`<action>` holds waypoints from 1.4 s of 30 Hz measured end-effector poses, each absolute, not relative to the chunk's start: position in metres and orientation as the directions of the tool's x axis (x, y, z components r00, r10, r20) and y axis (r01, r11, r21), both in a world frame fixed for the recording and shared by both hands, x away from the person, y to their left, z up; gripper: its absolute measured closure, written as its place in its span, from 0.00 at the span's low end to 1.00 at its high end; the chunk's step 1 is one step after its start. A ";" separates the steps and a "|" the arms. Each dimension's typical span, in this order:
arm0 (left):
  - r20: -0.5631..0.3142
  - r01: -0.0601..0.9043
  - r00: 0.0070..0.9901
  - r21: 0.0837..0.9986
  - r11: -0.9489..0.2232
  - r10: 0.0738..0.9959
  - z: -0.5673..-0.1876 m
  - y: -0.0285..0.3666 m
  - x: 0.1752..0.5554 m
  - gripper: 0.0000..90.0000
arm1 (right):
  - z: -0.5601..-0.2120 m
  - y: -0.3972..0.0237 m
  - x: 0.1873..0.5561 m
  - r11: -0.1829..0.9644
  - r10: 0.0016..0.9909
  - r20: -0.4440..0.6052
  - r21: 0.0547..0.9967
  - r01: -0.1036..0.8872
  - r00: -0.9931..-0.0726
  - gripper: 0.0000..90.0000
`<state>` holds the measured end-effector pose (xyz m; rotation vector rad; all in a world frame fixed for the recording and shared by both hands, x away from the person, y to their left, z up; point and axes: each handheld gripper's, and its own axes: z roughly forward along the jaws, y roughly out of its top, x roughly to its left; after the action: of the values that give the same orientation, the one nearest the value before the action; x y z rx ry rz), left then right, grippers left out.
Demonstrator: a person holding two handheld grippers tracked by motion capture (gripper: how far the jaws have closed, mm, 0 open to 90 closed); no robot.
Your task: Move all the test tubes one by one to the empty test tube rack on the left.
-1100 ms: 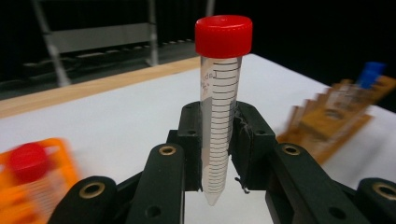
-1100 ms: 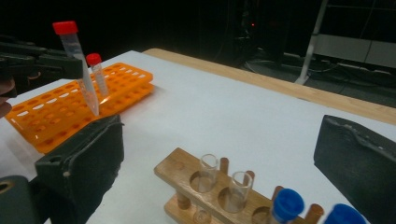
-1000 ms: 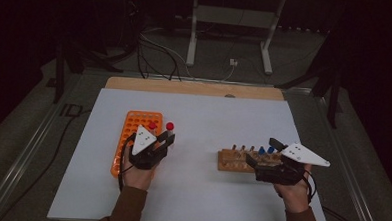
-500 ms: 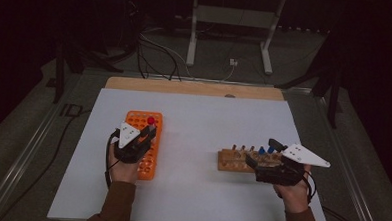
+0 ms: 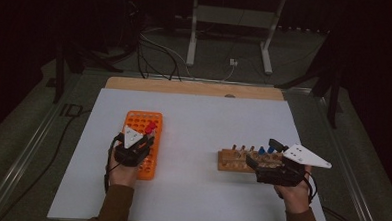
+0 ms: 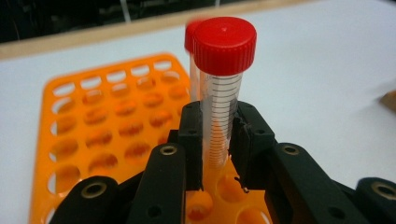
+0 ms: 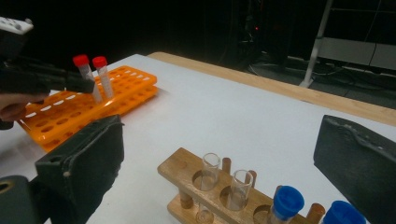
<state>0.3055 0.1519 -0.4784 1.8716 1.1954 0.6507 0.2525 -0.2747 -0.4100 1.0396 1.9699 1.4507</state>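
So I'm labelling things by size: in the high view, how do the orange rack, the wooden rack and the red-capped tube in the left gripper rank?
1. orange rack, partly covered by the left gripper
2. wooden rack, looking somewhat smaller, its right end hidden
3. red-capped tube, by far the smallest

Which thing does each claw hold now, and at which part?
Left claw: a red-capped tube, gripped at mid-body. Right claw: open, holding nothing.
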 end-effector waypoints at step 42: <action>-0.164 0.390 0.514 0.919 -0.059 0.842 -0.460 0.156 0.281 0.08 | -0.413 -0.312 0.264 0.122 0.872 0.068 0.929 0.350 -0.485 0.21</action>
<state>0.2810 0.1565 -0.4598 1.6630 1.0609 0.5167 0.2642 -0.3123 -0.4134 1.1777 1.9001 1.3527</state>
